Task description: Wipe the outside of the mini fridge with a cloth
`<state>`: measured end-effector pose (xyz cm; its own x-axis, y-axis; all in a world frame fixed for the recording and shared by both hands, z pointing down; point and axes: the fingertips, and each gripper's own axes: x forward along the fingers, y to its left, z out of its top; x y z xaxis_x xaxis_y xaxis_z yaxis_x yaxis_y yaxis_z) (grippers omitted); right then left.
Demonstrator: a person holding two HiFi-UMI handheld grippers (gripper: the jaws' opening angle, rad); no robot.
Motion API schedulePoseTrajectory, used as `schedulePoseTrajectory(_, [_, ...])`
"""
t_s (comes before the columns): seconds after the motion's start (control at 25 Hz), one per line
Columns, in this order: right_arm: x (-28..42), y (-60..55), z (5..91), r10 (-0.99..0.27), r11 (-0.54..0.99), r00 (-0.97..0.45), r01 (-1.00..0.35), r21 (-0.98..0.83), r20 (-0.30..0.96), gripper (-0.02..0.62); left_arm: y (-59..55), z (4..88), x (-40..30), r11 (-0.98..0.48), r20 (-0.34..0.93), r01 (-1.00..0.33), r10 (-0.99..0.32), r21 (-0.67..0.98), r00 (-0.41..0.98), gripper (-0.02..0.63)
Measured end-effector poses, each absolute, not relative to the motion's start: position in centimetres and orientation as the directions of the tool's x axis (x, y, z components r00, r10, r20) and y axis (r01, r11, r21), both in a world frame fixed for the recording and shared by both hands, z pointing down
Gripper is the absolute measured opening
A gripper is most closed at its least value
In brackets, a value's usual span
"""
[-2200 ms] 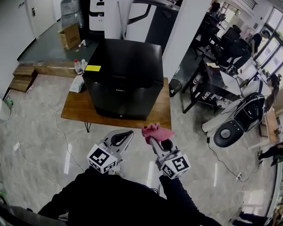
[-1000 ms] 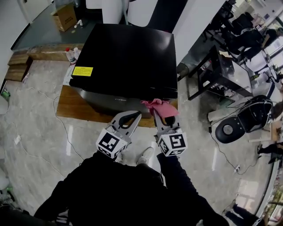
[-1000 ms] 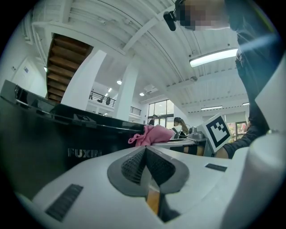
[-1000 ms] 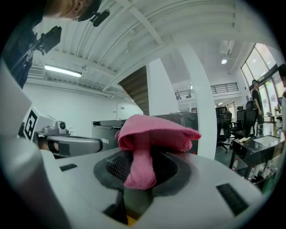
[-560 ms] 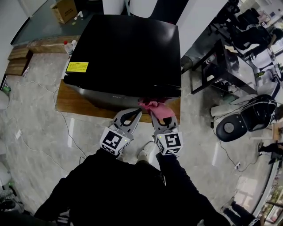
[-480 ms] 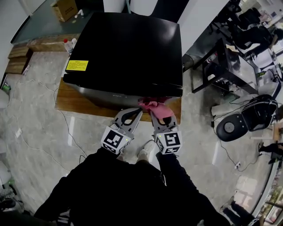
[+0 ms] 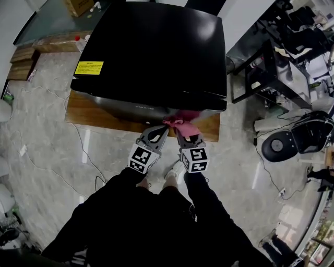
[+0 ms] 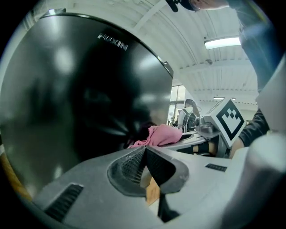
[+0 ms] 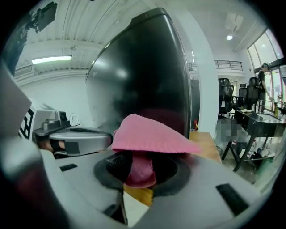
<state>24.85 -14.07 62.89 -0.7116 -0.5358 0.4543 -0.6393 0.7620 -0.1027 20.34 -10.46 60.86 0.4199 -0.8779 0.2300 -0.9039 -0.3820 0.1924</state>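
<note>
The black mini fridge (image 7: 151, 47) stands on a low wooden table (image 7: 86, 110), with a yellow sticker (image 7: 88, 68) on its top. My right gripper (image 7: 180, 131) is shut on a pink cloth (image 7: 183, 123), which is bunched close against the right part of the fridge's front. In the right gripper view the cloth (image 9: 152, 134) drapes over the jaws in front of the glossy fridge door (image 9: 143, 71). My left gripper (image 7: 160, 129) is shut and holds nothing, just left of the cloth. The left gripper view shows the door (image 8: 80, 98) close ahead and the cloth (image 8: 161, 134) to the right.
A black desk (image 7: 261, 68) and an office chair base (image 7: 292, 143) stand to the right. Cables (image 7: 78, 151) trail over the tiled floor at left. Wooden steps (image 7: 23, 55), a bottle (image 7: 78, 39) and a cardboard box (image 7: 78, 5) lie behind the table's left end.
I have come closer to the fridge. Both grippers moved forward, bringing the pink cloth from mid-air up to the fridge's front. Both have stayed shut.
</note>
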Motion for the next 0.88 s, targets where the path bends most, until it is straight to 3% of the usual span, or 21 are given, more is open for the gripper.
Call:
schedulePoseTrajectory(0.48, [24.0, -13.8, 75.2, -0.453, 0.717, -0.643, -0.675, -0.177, 0.618, 0.126, -10.4, 71.1, 20.0, -0.322, 0.397, -0.917, -0.829, 0.236, 0.393, 0.006])
schedulePoseTrajectory(0.88, [23.7, -12.8, 80.2, -0.402, 0.734, -0.575, -0.668, -0.125, 0.712, 0.126, -7.2, 71.6, 17.5, -0.300, 0.419, -0.922, -0.825, 0.242, 0.379, 0.006])
